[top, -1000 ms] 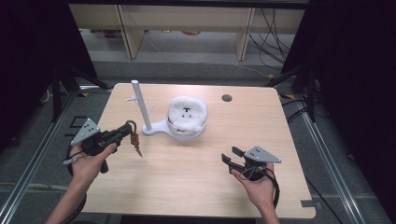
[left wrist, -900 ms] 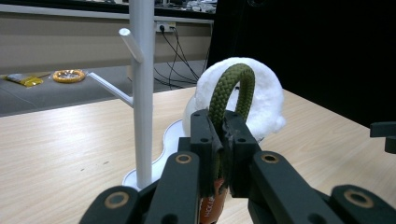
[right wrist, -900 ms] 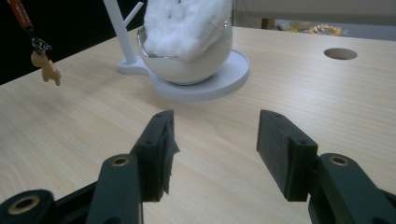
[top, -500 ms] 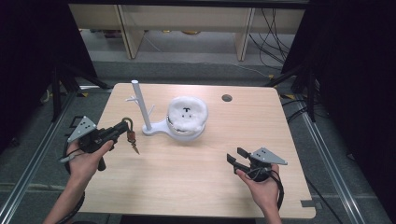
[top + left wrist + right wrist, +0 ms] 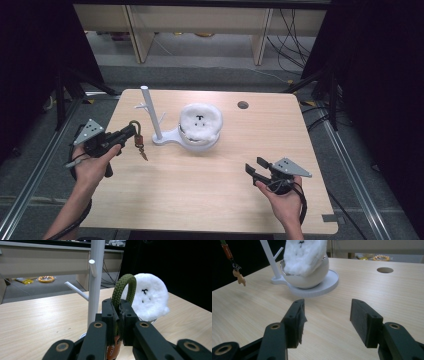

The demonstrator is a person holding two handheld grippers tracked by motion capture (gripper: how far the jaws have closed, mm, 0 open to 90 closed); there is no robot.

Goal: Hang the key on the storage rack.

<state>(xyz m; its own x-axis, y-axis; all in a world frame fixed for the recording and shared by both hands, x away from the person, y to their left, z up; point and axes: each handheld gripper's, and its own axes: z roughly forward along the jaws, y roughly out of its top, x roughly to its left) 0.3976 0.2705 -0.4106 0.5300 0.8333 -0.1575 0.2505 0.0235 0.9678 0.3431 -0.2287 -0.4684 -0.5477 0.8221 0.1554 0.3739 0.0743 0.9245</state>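
From here I see the left gripper (image 5: 131, 134) clamped tight on the green cord loop (image 5: 124, 290) of a keychain (image 5: 138, 142); the loop arches up out of the closed jaws, and the orange tag and small charm (image 5: 239, 277) dangle below, clear of the table (image 5: 200, 185). The keychain sits just left of the white peg stand (image 5: 150, 117), near its pole but not touching, no peg through the loop. In the left gripper view the pole stands right behind the jaws, a short peg (image 5: 93, 266) above the loop's height. The fluffy white ball (image 5: 201, 121) rests in the bowl on the stand's base, right of the pole. The right gripper (image 5: 254, 170) is low over the near right part of the table, jaws wide apart, nothing between them, well apart from the stand.
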